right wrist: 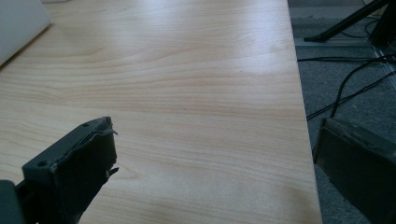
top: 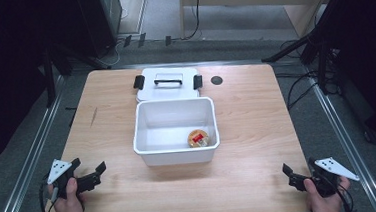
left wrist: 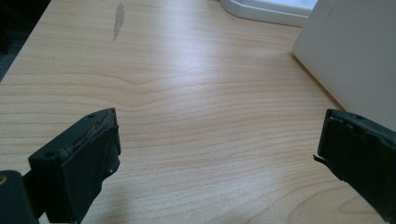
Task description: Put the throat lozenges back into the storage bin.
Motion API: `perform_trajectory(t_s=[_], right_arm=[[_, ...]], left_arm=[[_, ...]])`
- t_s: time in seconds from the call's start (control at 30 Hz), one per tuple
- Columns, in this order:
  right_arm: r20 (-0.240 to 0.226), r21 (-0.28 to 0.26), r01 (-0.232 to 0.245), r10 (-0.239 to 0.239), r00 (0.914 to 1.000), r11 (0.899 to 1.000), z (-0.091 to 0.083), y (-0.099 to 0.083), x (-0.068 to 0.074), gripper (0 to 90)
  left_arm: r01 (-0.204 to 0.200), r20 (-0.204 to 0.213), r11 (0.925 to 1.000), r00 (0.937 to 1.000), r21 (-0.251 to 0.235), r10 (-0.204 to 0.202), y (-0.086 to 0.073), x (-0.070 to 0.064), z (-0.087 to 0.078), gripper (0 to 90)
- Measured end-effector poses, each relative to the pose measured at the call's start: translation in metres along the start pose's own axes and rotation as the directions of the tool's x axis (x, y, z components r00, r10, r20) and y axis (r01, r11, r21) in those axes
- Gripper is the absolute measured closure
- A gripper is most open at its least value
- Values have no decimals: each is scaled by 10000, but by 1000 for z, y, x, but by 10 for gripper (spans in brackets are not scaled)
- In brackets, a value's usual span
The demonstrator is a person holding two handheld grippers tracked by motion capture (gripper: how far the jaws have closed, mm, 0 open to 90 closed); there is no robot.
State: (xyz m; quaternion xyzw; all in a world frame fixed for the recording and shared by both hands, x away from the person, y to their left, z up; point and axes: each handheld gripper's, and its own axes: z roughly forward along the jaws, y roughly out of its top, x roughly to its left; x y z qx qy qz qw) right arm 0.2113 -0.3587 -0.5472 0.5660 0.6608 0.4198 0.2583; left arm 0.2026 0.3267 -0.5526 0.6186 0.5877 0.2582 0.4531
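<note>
Left tongs (top: pixel 91 175) at the near left corner of the wooden table (top: pixel 248 132), gripped in a hand (top: pixel 68 202), jaws spread wide apart with bare wood between them, clamped on nothing. Right tongs (top: pixel 292 175) at the near right corner, held in the other hand (top: pixel 325 200), jaws likewise wide apart and holding nothing, one jaw past the table's right edge over grey floor (right wrist: pixel 345 60) with black cables (right wrist: pixel 348 88). Well apart from both, at mid table, an open white box (top: pixel 177 154); inside, at its near right corner, a small round tin (top: pixel 198 138) with a red label. Just beyond the box, touching its far rim, a white lid (top: pixel 167 90) lying flat, black handle and black clips up. Farther right, near the far edge, a small dark round spot (top: pixel 217 80).
</note>
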Motion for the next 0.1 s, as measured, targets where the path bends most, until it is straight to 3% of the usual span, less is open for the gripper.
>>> perform_trajectory(t_s=[0.1], right_arm=[[46, 67, 142, -142, 9999, 9999, 1, 0, 1, 0]], left_arm=[[14, -1, 10000, 10000, -7, -14, 0, 0, 0, 0]])
